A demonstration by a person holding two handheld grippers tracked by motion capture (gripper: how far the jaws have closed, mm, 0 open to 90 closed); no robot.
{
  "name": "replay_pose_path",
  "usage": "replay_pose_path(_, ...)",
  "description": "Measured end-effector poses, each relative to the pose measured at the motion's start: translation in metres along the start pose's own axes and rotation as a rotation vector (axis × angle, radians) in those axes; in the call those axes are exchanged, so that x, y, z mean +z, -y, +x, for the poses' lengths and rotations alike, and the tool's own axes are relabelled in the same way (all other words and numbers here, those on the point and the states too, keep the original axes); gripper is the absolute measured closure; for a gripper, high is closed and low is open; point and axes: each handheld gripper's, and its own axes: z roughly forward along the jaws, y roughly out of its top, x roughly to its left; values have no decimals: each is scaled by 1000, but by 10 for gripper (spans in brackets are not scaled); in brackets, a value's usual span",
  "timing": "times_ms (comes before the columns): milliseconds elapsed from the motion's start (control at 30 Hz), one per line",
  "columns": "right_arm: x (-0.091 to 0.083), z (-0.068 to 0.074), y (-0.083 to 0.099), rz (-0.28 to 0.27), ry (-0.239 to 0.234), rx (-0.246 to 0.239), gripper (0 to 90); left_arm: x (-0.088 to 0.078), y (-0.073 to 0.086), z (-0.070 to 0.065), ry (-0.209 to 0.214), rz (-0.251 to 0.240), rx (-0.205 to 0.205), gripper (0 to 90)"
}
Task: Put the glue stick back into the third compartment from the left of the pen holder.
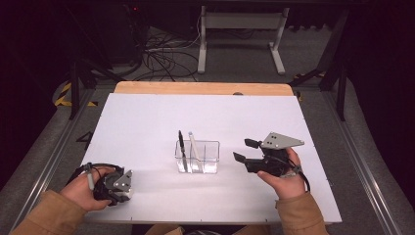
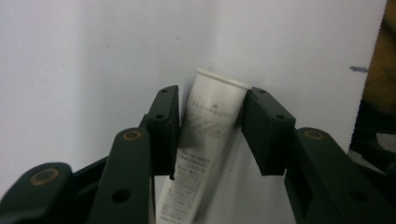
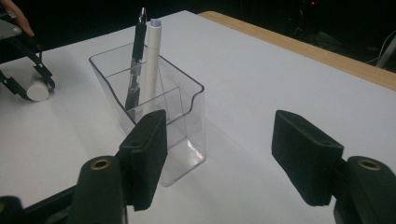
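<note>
One white tube (image 2: 205, 140), one clear holder (image 1: 197, 157), one black pen (image 1: 182, 146), one white pen (image 1: 193, 145), two hand-held grippers

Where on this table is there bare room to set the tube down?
Bare: the far half of the table behind the bin, and the stretch between bin and left tool. Crowded: the bin, holding two pens, and the right tool beside it.
</note>
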Motion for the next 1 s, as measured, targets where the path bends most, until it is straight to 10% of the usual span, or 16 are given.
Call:
replay_pose_path(333, 0, 0, 0, -1, -2, 6, 374, -6, -4, -3, -26, -23, 19, 671)
replay_pose_path(1000, -2, -1, 0, -8, 3, 14, 393, -44, -15, -4, -85, -251, -55, 673)
